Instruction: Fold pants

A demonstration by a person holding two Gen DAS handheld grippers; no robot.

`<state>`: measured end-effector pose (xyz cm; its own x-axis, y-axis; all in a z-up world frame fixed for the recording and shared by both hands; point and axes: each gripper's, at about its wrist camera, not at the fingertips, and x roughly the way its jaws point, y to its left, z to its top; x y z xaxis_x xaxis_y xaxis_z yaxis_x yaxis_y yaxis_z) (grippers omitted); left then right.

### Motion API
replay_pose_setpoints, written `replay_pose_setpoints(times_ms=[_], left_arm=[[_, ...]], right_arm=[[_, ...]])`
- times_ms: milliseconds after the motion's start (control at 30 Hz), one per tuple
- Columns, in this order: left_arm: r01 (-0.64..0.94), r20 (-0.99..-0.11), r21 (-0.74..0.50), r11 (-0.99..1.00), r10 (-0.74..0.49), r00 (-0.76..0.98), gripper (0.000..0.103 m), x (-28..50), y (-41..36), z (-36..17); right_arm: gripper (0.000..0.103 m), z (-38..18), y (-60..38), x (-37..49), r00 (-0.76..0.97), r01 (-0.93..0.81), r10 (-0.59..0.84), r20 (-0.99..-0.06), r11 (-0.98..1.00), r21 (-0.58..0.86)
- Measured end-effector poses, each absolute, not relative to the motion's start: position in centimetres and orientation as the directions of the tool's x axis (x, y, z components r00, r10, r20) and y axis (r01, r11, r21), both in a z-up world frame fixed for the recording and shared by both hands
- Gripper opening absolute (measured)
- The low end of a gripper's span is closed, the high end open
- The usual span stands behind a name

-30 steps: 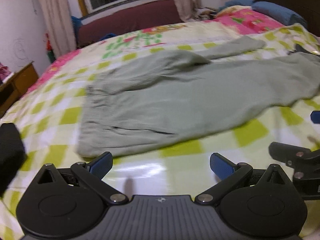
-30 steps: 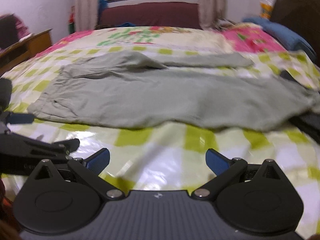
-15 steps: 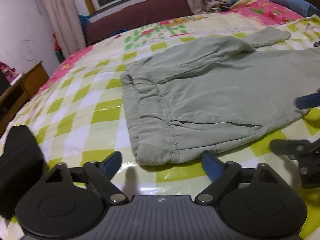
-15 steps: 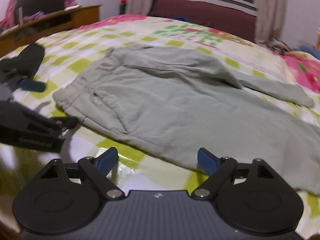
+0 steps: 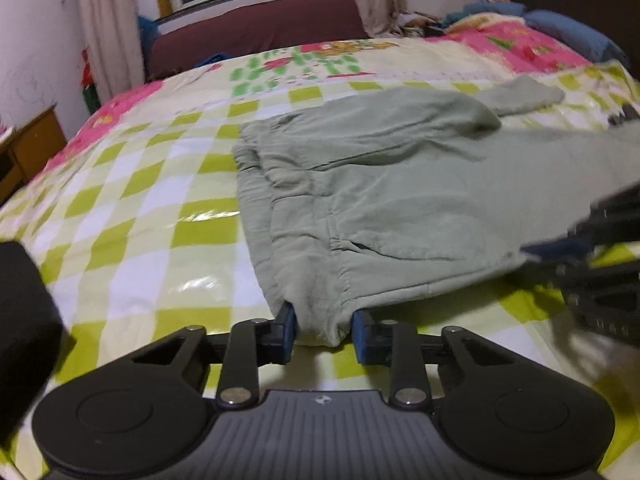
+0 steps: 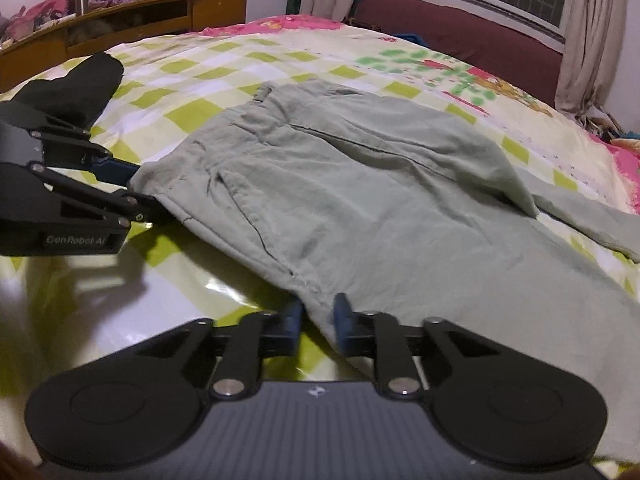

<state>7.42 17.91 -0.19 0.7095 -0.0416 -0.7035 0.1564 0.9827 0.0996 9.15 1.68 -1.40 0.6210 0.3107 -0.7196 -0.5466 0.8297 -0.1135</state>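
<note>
Now closing both sets of jaws on the near edge of the sage-green sweatpants: left gripper pinching the waistband corner between its blue pads, right gripper nipping the same hem farther along the leg side. Best squeezed fully home before any lift, catching both cloth layers, then raised evenly so the near leg carries over onto the far one without bunching. Beyond, lying flat across the green-checked bedspread, legs trailing away right, far leg cuff crumpled near the pink quilt.
</note>
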Motion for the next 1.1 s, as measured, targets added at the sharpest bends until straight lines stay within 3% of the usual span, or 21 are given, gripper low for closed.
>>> replay_pose_setpoints(times_ms=[233,400,500,567,733,833,967,1100], left_arm=[[0.075,-0.713,0.158,0.985,0.061,0.698,0.042,5.2,23.1,0.2],[0.030,-0.715,0.212,0.977,0.134,0.686,0.044,3.3,25.3,0.5],[0.015,-0.709,0.223,0.975,0.152,0.689,0.046,2.3,25.1,0.9],[0.013,-0.694,0.241,0.971,0.163,0.701,0.046,2.0,24.2,1.2],[0.016,-0.666,0.281,0.959,0.183,0.723,0.046,2.1,21.7,2.4],[0.008,-0.633,0.314,0.949,0.203,0.747,0.047,2.1,20.0,3.2],[0.035,-0.603,0.323,0.946,0.177,0.778,0.049,2.8,16.9,4.3],[0.142,-0.612,0.282,0.949,0.064,0.788,0.051,4.4,12.2,4.4]], right_arm=[[0.011,-1.3,7.1,6.1,0.534,-0.660,0.421,-0.733,0.749,-0.051],[0.018,-1.2,10.6,4.6,0.529,-0.686,0.445,-0.723,0.726,-0.055],[0.034,-0.1,9.1,4.6,0.529,-0.657,0.465,-0.710,0.754,0.004],[0.038,0.9,6.6,4.6,0.561,-0.609,0.451,-0.694,0.793,0.023],[0.042,2.6,-4.8,4.9,0.684,-0.326,0.274,-0.676,0.944,0.053],[0.050,2.3,-14.0,5.0,0.725,-0.053,0.067,-0.686,0.998,0.041],[0.051,1.7,-25.6,4.5,0.698,0.319,-0.147,-0.701,0.940,0.121],[0.054,1.3,-32.8,4.4,0.673,0.514,-0.267,-0.689,0.840,0.176]])
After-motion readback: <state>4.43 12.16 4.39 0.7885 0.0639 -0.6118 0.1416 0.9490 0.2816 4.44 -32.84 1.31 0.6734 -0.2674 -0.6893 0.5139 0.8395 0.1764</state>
